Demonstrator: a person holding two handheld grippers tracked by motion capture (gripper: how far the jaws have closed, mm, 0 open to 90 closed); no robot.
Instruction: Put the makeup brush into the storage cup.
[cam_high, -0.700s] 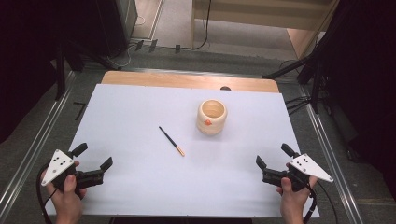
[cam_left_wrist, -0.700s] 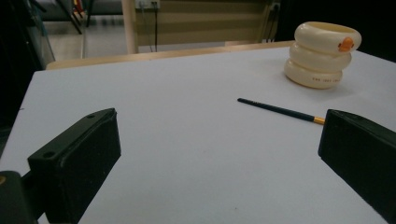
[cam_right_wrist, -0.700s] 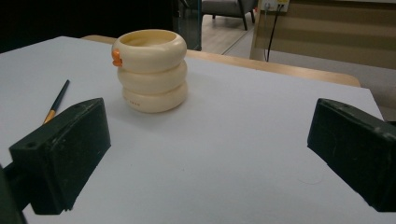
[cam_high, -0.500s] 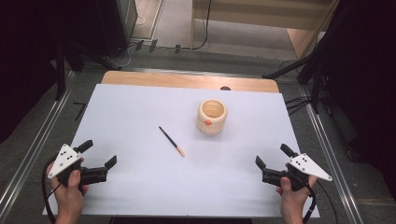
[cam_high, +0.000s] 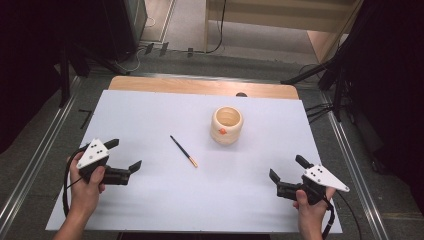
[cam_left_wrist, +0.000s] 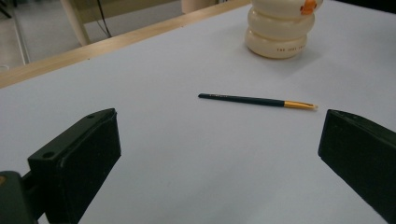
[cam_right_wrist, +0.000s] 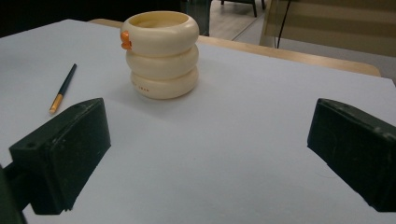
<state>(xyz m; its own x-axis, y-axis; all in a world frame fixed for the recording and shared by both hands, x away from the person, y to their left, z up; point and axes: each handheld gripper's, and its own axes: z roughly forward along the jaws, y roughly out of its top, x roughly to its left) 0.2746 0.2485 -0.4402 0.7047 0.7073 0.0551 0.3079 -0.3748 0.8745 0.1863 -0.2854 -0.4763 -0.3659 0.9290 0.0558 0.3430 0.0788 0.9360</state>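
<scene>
1. On white table cover (cam_high: 150, 125): one cream holder (cam_high: 226, 124), one brush (cam_high: 183, 150), nothing else resting there.
2. Toward far middle, right of centre: the cream holder, built as three stacked rounded rings, open at top, upright, one small orange figure (cam_high: 222, 132) on its near side.
3. Left of and nearer than the holder, well apart from it: the one brush, lying flat and slanted, dark handle pointing far-left, gold ferrule and pale tip pointing near-right.
4. At near left: left gripper (cam_high: 122, 158), held in one hand (cam_high: 85, 187), two black jaws spread wide, clasping nothing, aimed toward the brush.
5. At near right: right gripper (cam_high: 288, 167), held in the other hand (cam_high: 311, 210), two jaws likewise spread wide and bare, aimed toward the holder.
6. Both grippers well apart from brush and holder; one grey three-cornered plate atop each.
</scene>
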